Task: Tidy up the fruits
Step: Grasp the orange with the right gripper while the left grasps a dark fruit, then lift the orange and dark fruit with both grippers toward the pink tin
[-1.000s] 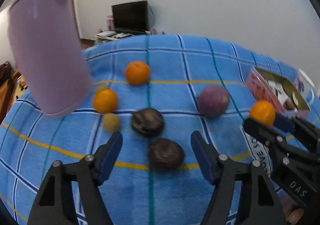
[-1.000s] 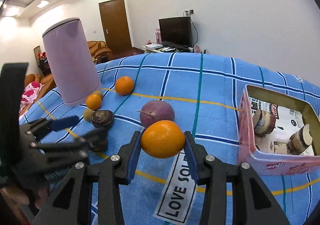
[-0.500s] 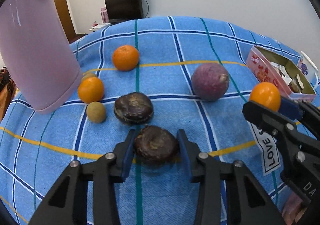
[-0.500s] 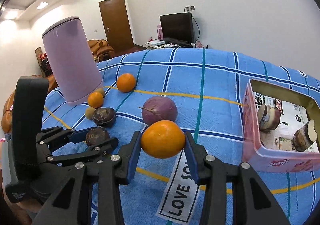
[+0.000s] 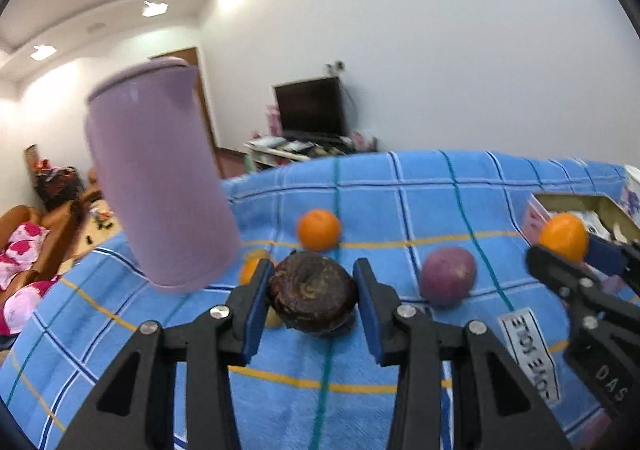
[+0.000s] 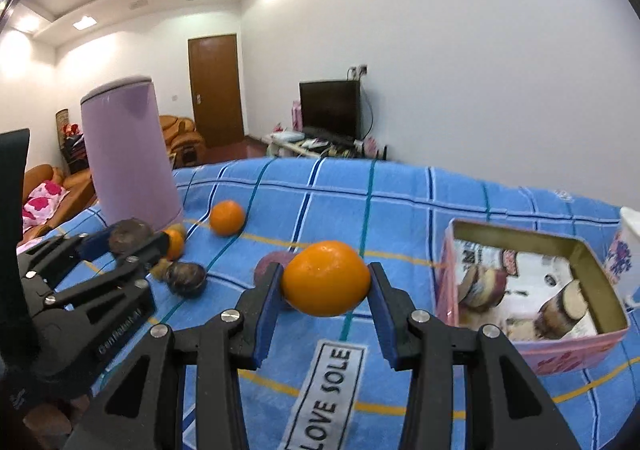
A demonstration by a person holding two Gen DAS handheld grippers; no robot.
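My left gripper (image 5: 314, 302) is shut on a dark brown wrinkled fruit (image 5: 314, 296), held a little above the blue checked cloth (image 5: 400, 354). The right wrist view shows the same grip at the left (image 6: 128, 240). My right gripper (image 6: 326, 282) is shut on an orange (image 6: 326, 278), raised over the cloth just left of the pink tin (image 6: 560, 354). On the cloth lie a second dark fruit (image 6: 186, 278), an orange (image 6: 227, 217), a smaller orange (image 6: 175, 244) and a purple round fruit (image 5: 448, 276).
A tall lilac container (image 6: 128, 153) stands at the cloth's left, close behind the fruit. The open pink tin holds a few wrapped items. A white cup (image 6: 630, 250) stands beyond the tin. A "LOVE SOLE" label (image 6: 328, 398) lies near the front edge.
My left gripper's jaws closed around the nearer dark fruit and lifted it off the cloth while tilting upward. The right gripper kept the orange and tilted up slightly.
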